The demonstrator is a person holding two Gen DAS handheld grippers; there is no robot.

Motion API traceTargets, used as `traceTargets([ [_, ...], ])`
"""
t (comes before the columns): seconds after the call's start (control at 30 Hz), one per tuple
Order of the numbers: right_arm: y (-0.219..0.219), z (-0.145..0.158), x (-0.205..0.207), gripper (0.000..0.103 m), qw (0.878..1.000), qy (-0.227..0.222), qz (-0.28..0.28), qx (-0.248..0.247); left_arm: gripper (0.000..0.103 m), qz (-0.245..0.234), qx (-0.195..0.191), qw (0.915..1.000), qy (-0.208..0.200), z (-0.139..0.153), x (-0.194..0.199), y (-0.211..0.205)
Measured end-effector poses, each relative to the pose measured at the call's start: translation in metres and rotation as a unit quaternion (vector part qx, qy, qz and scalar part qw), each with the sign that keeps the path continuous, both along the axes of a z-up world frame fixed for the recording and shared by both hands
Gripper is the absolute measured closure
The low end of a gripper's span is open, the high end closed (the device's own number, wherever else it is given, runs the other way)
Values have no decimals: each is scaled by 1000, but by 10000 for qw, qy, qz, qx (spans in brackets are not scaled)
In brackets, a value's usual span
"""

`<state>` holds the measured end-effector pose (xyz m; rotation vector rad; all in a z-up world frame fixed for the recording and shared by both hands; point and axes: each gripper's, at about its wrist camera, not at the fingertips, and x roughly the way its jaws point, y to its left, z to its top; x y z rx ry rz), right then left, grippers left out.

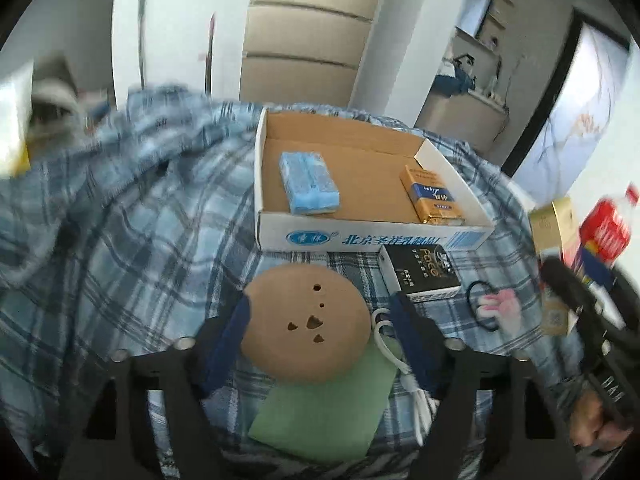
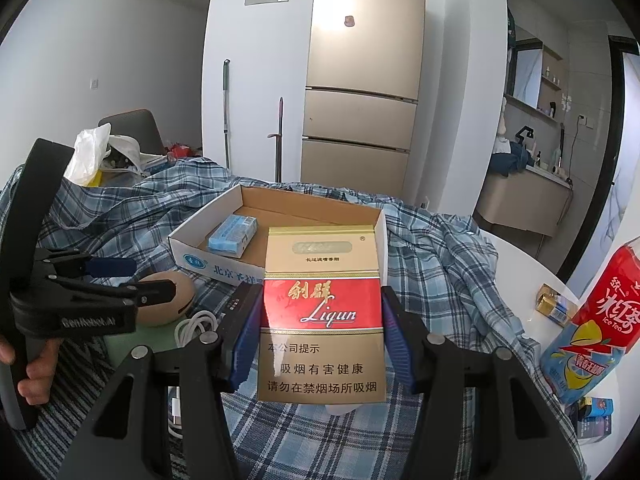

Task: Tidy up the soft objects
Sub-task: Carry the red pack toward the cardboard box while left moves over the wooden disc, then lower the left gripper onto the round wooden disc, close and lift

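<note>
An open cardboard box (image 1: pixel 372 236) (image 2: pixel 192 248) sits on the plaid cloth and holds a blue tissue pack (image 1: pixel 308 182) (image 2: pixel 234 234) and a gold cigarette pack (image 1: pixel 434 194). My left gripper (image 1: pixel 320 324) is open around a tan round sponge (image 1: pixel 306 320) (image 2: pixel 168 296), which lies on a green cloth (image 1: pixel 324 412). My right gripper (image 2: pixel 320 340) is shut on a red and gold Liqun cigarette pack (image 2: pixel 322 312), held up in front of the box. The right gripper also shows at the right edge of the left wrist view (image 1: pixel 576 308).
A black pack (image 1: pixel 420 272), a white cable (image 1: pixel 392 344) (image 2: pixel 196 326) and a hair tie with a pink charm (image 1: pixel 496 306) lie near the box. An ice tea bottle (image 2: pixel 596 328), a gold pack (image 2: pixel 556 304) and a small blue box (image 2: pixel 592 416) stand at the right.
</note>
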<state>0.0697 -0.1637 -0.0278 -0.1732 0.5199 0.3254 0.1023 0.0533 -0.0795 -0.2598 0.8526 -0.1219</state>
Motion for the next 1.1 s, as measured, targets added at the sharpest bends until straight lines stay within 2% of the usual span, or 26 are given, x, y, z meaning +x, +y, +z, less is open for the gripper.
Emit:
traceTargets([
  [0.1, 0, 0, 0, 48, 10000, 10, 0, -3, 25, 205, -643, 9974, 271, -9, 7, 21],
  [0.17, -1, 1, -1, 48, 10000, 8, 0, 9, 25, 239, -928, 9946, 389, -13, 10, 29],
  [0.3, -2, 1, -2, 48, 10000, -3, 9, 37, 25, 254, -1167, 9925, 260, -11, 6, 35],
  [0.67, 0, 0, 1, 48, 10000, 49, 34, 31, 24, 158, -295, 9985, 438, -14, 10, 12],
  [0.83, 1, -1, 2, 48, 9999, 94, 61, 18, 19, 39, -195, 9976, 666, -20, 16, 8],
  [1.1, 2, -1, 2, 48, 9999, 99, 62, 1, 19, -2, 46, 9977, 669, -21, 17, 0],
])
